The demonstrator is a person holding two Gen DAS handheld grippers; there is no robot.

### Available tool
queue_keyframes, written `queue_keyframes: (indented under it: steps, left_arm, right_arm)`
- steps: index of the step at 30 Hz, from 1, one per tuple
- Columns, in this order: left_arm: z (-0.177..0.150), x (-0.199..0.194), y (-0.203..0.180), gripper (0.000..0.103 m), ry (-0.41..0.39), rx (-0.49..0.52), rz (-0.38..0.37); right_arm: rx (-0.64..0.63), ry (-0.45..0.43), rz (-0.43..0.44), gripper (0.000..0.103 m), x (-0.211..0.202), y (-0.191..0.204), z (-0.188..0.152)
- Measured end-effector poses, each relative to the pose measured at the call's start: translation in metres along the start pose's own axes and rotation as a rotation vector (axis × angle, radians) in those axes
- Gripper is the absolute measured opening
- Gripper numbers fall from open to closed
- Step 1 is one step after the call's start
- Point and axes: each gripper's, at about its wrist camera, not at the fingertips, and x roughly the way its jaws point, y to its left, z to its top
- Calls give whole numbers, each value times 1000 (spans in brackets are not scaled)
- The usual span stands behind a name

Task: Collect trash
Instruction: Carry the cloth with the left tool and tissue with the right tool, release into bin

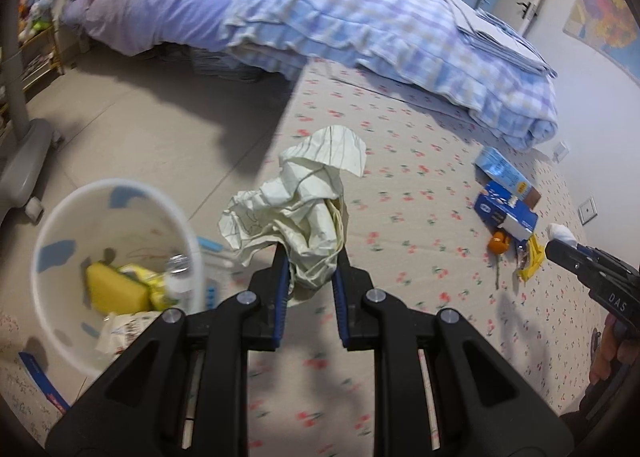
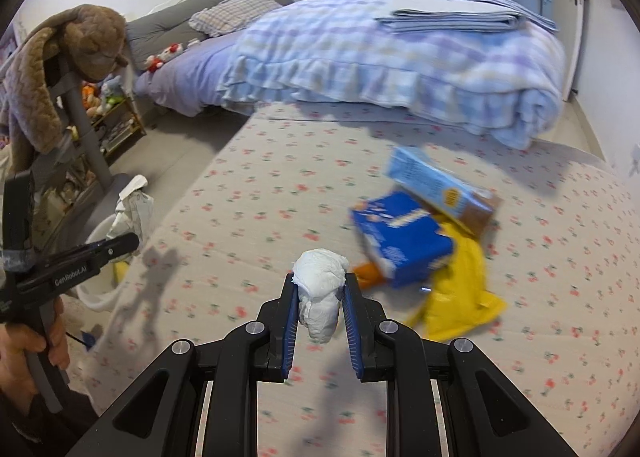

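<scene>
My left gripper [image 1: 310, 261] is shut on a big crumpled sheet of pale lined paper [image 1: 300, 201], held above the floral mat just right of the white trash bin [image 1: 60, 217]. The bin holds a yellow sponge [image 1: 116, 285], a clear bottle and wrappers. My right gripper [image 2: 320, 285] is shut on a wad of white tissue [image 2: 322, 281] above the mat. Beyond it lie a dark blue box [image 2: 400, 241], a light blue carton [image 2: 436, 185], a yellow wrapper [image 2: 460, 297] and something small and orange [image 2: 366, 269]. The left gripper with its paper [image 2: 132, 209] also shows at the left of the right wrist view.
A bed with a blue checked quilt [image 1: 380, 29] and folded sheets stands behind the mat. A grey stand base [image 1: 28, 161] and a toy shelf sit on the tiled floor at left. A blue-edged booklet [image 1: 40, 381] lies near the bin. A hand [image 2: 24, 349] grips the left tool's handle.
</scene>
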Motion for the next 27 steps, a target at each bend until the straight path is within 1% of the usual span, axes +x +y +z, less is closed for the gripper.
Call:
queue_keyframes:
  steps: [8, 13, 16, 20, 23, 24, 25, 26, 27]
  left_arm:
    - [-12, -21, 65, 22, -9, -96, 61]
    - [-17, -28, 91, 22, -1, -128, 88]
    - [-21, -29, 105, 22, 18, -151, 110]
    - [-23, -28, 123, 23, 42, -191, 120]
    - [-26, -26, 134, 29, 84, -207, 136]
    - [-27, -25, 138, 35, 98, -218, 151]
    - [-28, -25, 143, 44, 113, -235, 171]
    - [-28, -26, 148, 49, 116, -253, 183]
    - [-28, -28, 153, 62, 115, -274, 195]
  right_arm:
    - [-68, 7, 44, 22, 16, 58, 8]
    - [-110, 14, 71, 22, 25, 93, 10]
    - [-130, 20, 81, 22, 30, 109, 10]
    - [-149, 27, 95, 22, 39, 131, 12]
    - [-163, 35, 112, 22, 47, 148, 13]
    - [-167, 39, 118, 22, 49, 153, 14]
    - [-173, 43, 126, 22, 53, 161, 15]
    - [-177, 46, 131, 22, 56, 166, 16]
    - [-184, 50, 142, 22, 61, 175, 16]
